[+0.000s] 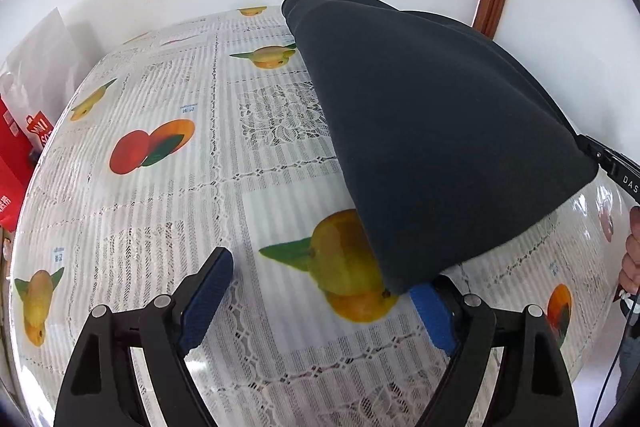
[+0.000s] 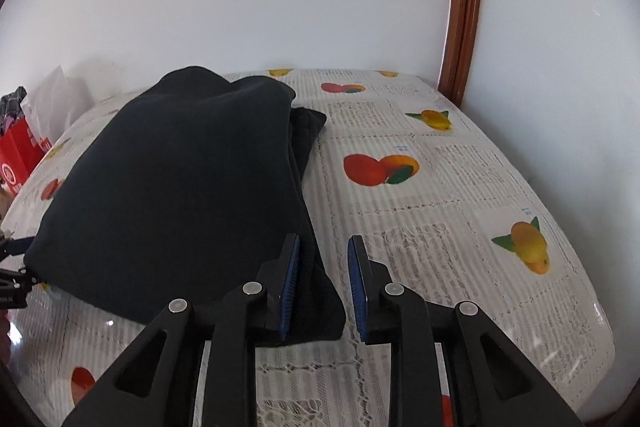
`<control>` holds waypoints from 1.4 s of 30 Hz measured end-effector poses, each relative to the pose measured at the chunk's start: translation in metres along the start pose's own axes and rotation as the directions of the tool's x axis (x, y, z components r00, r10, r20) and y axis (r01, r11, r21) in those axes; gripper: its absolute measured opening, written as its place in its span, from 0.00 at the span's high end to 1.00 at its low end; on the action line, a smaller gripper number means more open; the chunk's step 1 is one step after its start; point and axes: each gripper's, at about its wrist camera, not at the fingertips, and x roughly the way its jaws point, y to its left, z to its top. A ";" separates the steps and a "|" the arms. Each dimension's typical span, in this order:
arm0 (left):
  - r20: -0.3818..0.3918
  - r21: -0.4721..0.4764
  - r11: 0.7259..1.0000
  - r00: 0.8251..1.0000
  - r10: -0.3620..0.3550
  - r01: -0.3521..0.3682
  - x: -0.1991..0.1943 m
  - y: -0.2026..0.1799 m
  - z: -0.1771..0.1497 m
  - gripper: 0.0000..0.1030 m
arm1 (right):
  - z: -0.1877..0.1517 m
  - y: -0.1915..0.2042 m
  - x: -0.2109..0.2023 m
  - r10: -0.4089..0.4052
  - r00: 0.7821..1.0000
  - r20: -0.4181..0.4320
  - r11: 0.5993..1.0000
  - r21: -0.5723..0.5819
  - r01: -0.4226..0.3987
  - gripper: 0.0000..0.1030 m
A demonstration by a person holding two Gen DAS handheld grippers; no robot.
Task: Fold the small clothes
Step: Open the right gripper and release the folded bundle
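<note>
A dark navy garment (image 1: 432, 131) lies folded over on a table with a fruit-print lace tablecloth (image 1: 200, 187). My left gripper (image 1: 320, 291) is open. Its right blue pad (image 1: 434, 315) sits under the garment's near corner, and nothing is between the pads. In the right wrist view the garment (image 2: 180, 179) fills the left half. My right gripper (image 2: 324, 267) is open. Its left pad (image 2: 290, 279) rests against the garment's near right edge. The other gripper shows at the far left edge (image 2: 12, 287).
A red paper bag (image 1: 16, 155) and white bags stand at the table's left end by the white wall. A brown wooden door frame (image 2: 460, 7) rises at the back right. The tablecloth (image 2: 440, 187) lies bare to the right of the garment.
</note>
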 end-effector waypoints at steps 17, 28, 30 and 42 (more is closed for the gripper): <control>0.048 -0.008 1.000 0.999 0.006 -0.005 -0.022 -0.007 0.018 0.20 | -0.001 -0.020 -0.021 0.019 0.998 -0.062 0.995 0.101 -0.012 0.73; 0.021 0.029 1.000 1.000 0.011 -0.011 -0.016 -0.002 0.038 0.18 | 0.077 -0.007 0.003 0.052 0.998 -0.047 0.998 0.028 -0.051 0.58; 0.019 0.024 1.000 1.000 0.017 -0.018 -0.011 0.003 0.049 0.19 | 0.096 0.001 0.020 0.065 0.996 -0.057 0.998 0.012 -0.065 0.56; 0.032 0.027 1.000 0.999 0.000 -0.001 0.024 0.012 0.099 0.19 | 0.163 0.018 0.150 0.193 0.954 -0.231 0.978 0.124 -0.168 0.55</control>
